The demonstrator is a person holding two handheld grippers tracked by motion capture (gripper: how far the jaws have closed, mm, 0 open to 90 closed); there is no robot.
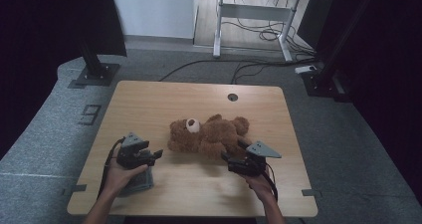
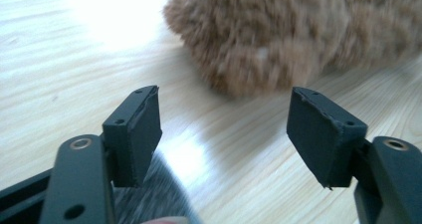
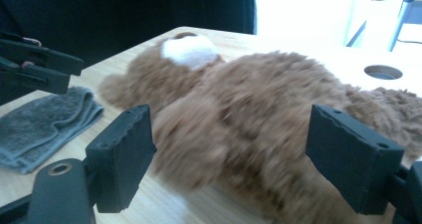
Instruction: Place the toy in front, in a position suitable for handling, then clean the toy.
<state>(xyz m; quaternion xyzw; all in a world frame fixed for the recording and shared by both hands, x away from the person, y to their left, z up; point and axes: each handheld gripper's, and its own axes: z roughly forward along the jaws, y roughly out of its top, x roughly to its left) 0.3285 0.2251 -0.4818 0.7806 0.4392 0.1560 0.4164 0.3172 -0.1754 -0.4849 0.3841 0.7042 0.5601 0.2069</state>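
Black hand-held gripper (image 1: pixel 158 154) w/ grey triangular plate, screw holes, brass rivets, black cable, bare forearms

L gripper (image 1: pixel 158 154) & R gripper (image 1: pixel 226 158): fingers apart, nothing held

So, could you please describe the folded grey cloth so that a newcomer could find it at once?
Start at the wooden table and go to its near left corner, under the left gripper. The grey cloth lies flat there, apart from the brown teddy bear; it is the one grey, folded thing on the wood.
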